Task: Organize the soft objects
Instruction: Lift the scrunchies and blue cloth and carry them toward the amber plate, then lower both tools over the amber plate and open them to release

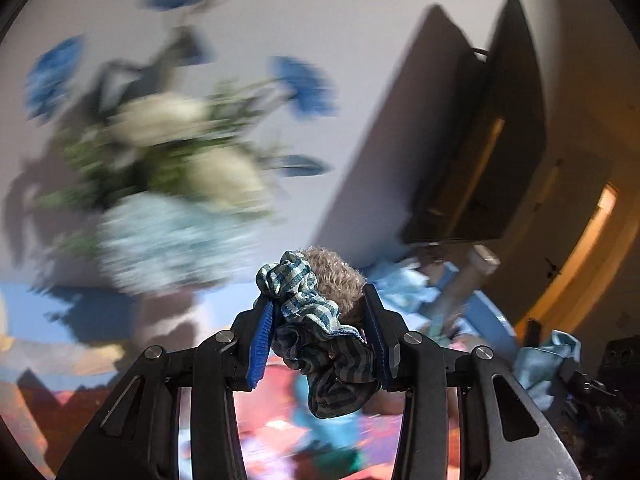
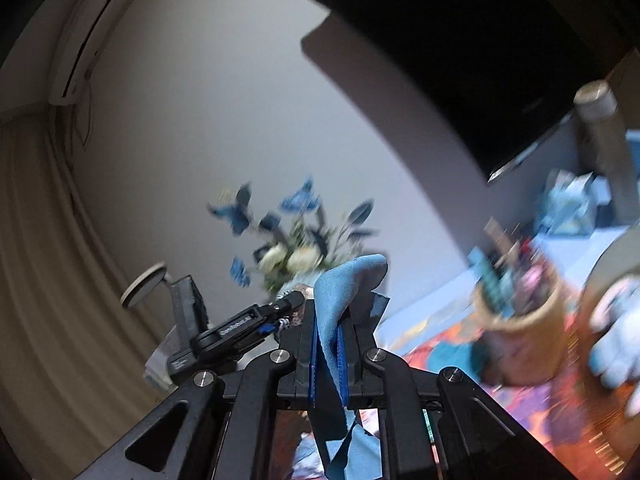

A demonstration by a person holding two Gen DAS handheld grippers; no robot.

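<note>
My left gripper (image 1: pixel 320 312) is shut on a blue-and-white striped scrunchie (image 1: pixel 316 320) together with a brown furry soft object (image 1: pixel 340 276) behind it, held up in the air. My right gripper (image 2: pixel 328 320) is shut on a light blue cloth (image 2: pixel 340 300) that sticks up above the fingers and hangs down below them. The left gripper also shows in the right wrist view (image 2: pixel 286 306), to the left of the right one. The light blue cloth shows at the right edge of the left wrist view (image 1: pixel 548 360).
A vase of blue and white flowers (image 1: pixel 172 184) stands against the wall. A dark monitor (image 2: pixel 460 60) hangs above. A wooden cup with pens (image 2: pixel 524 320), a wooden basket with a white soft toy (image 2: pixel 616 320), a metal bottle (image 2: pixel 604 140) and a colourful mat (image 2: pixel 440 356) lie to the right.
</note>
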